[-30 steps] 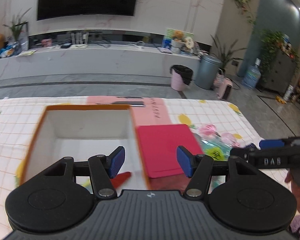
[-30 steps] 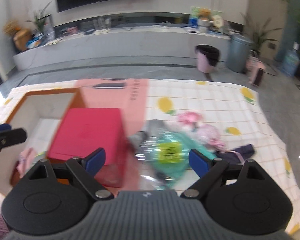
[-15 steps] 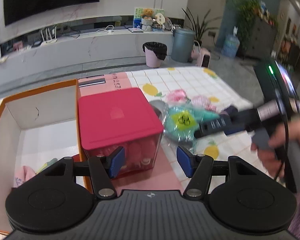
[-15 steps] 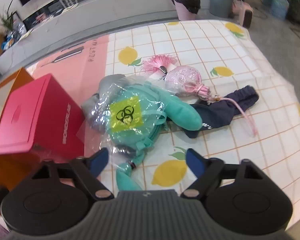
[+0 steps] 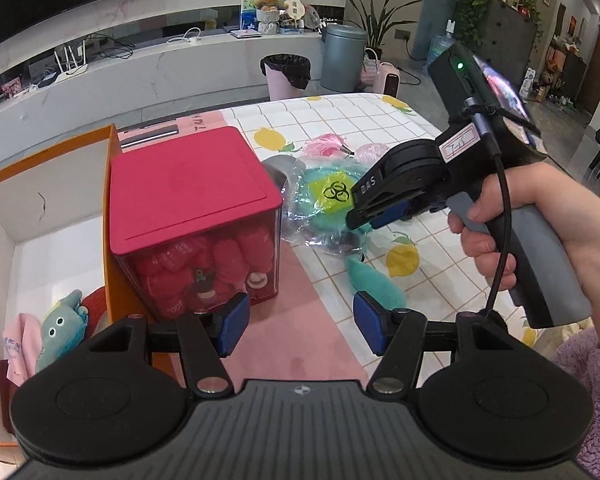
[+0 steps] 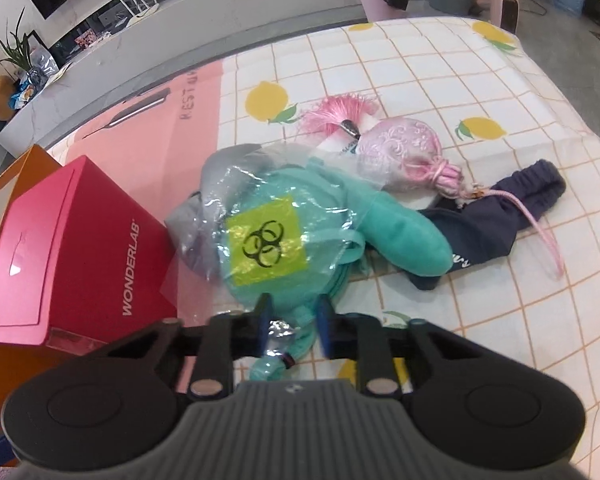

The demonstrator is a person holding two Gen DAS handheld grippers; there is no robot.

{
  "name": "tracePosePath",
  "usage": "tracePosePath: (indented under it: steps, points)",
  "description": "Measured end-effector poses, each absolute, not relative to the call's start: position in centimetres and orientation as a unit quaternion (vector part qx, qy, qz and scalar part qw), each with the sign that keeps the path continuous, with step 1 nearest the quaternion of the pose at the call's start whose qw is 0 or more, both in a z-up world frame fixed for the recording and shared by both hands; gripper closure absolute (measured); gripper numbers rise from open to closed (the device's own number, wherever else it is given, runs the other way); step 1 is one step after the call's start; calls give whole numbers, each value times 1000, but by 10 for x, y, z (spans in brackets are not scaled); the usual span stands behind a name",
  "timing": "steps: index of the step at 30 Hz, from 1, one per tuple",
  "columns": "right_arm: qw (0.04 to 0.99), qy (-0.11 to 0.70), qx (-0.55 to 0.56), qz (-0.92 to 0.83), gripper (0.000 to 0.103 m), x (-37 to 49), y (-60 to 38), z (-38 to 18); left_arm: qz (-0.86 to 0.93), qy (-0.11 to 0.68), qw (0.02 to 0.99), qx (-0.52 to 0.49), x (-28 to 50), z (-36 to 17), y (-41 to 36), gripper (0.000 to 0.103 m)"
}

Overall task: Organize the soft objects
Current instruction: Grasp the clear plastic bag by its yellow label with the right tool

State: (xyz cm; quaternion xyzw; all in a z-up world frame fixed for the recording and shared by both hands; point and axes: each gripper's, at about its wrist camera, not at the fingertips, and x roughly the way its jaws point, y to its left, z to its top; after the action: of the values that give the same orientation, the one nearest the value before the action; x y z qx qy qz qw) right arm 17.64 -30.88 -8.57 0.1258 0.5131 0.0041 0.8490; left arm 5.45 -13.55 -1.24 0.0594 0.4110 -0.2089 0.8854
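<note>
A teal plush toy (image 6: 340, 224) in a clear plastic wrap with a yellow biohazard label lies on the lemon-print cloth; it also shows in the left wrist view (image 5: 328, 200). My right gripper (image 6: 294, 316) is shut on the toy's lower part, seen from the side in the left wrist view (image 5: 364, 216). My left gripper (image 5: 296, 324) is open and empty, low over the pink mat. An orange box (image 5: 112, 184) on the left holds a small blue plush (image 5: 62, 326) and a pink cloth (image 5: 18, 348).
A red-lidded clear cube (image 5: 192, 216) of red soft items stands against the orange box, also in the right wrist view (image 6: 72, 248). A pink pouch with tassel (image 6: 400, 152) and a dark navy garment (image 6: 512, 208) lie right of the teal toy.
My right gripper came down and closed on the teal toy's lower part. My left gripper swung right, away from over the orange box, and stays open.
</note>
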Motion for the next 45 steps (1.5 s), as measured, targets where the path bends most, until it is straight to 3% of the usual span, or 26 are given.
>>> tracePosePath:
  steps: [2,5,14,16,18,19,20,27,32,45]
  points:
    - [856,506,105,6,97,173,-306,-83,-206,413,885,63,54,-14,-136,33]
    - [857,504,104,9,102,169,-310,-81,-202,417,883,71,57,-17,-140,33]
    - [861,502,60,-54,103,141,-324,-70,-199,425,879,87,58,-25,-145,33]
    - [855,504,113,-41,96,145,-332,-72,-197,429,877,87,59,-27,-145,33]
    - [847,505,166,-37,72,153,-338,-75,-196,433,876,86,60,-29,-145,33]
    - [843,503,186,-35,46,159,-338,-76,-196,434,875,86,60,-29,-144,33]
    - [842,501,199,-33,34,164,-336,-76,-196,435,874,87,60,-30,-143,33]
    - [855,478,185,-74,22,185,-297,-72,-192,444,871,84,61,-32,-139,33]
    - [858,465,205,-77,14,199,-267,-75,-175,451,872,74,65,-33,-130,44]
    - [859,448,223,-108,13,206,-270,-84,-169,468,866,45,71,-32,-113,43]
